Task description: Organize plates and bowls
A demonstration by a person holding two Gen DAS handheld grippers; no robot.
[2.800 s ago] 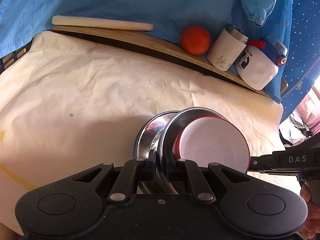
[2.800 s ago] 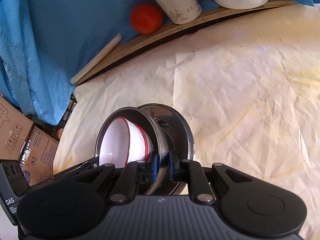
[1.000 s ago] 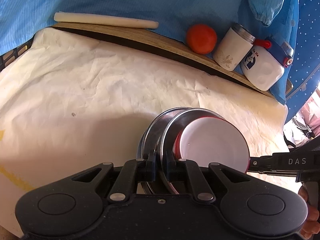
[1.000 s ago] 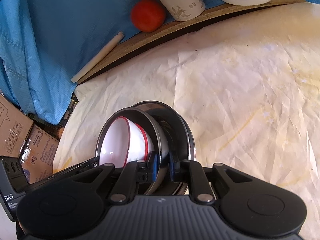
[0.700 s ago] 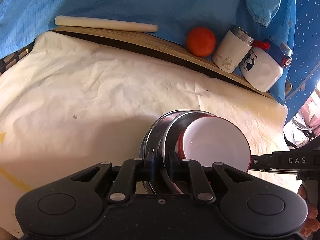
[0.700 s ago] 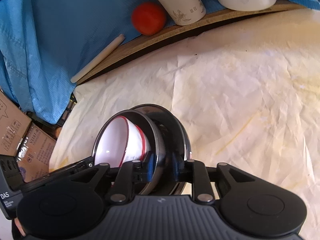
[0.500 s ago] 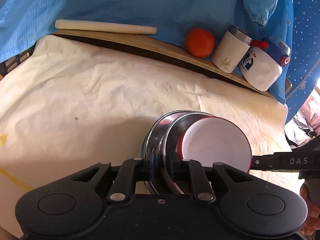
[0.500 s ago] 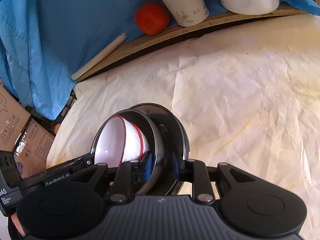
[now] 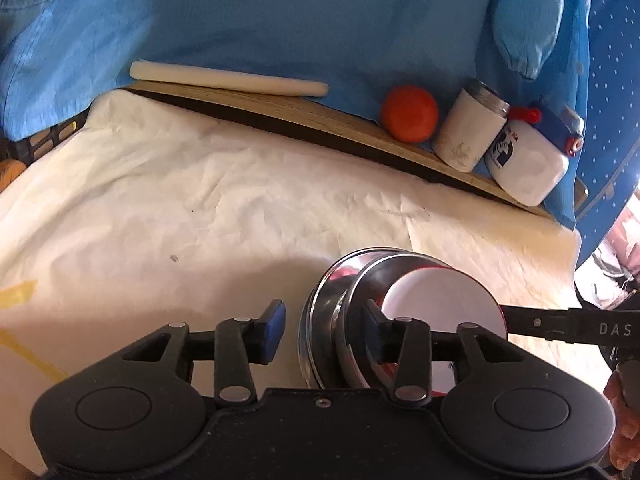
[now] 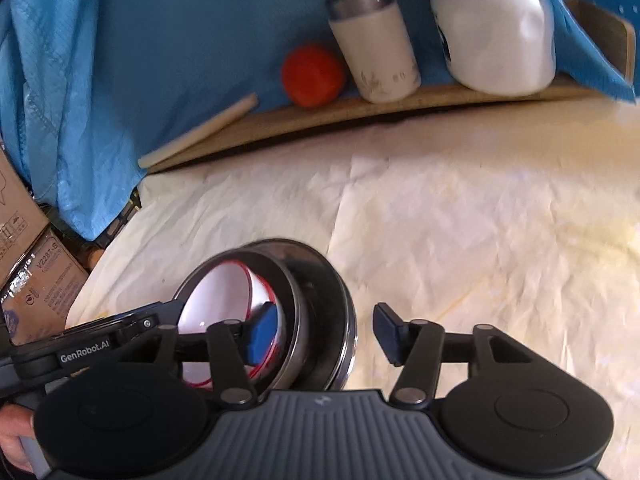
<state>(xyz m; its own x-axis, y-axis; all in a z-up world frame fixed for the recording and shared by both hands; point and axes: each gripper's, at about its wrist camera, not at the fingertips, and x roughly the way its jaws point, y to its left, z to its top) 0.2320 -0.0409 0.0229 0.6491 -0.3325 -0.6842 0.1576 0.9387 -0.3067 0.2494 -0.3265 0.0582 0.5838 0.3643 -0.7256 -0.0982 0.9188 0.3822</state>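
Observation:
A stack stands on the paper-covered table: a white bowl with a red rim (image 9: pixel 440 300) (image 10: pixel 224 300) sits in a steel bowl (image 9: pixel 360 280) (image 10: pixel 294 300), on a steel plate (image 9: pixel 320 312) (image 10: pixel 340 304). My left gripper (image 9: pixel 320 332) is open, its jaws straddling the near rims of the stack. My right gripper (image 10: pixel 324 334) is open too, one finger inside the white bowl, the other outside the plate's rim. Each gripper shows in the other's view, at the stack's far side.
A wooden board (image 9: pixel 280 108) runs along the back edge with a cream rod (image 9: pixel 228 80), a red ball (image 9: pixel 408 114), a white canister (image 9: pixel 468 136) and a white-and-blue jug (image 9: pixel 528 160). Blue cloth hangs behind. Cardboard boxes (image 10: pixel 24 264) stand off the table's left.
Both grippers were shut on the rims of the stack. Both have now opened wide and let go. The stack stays in place on the table.

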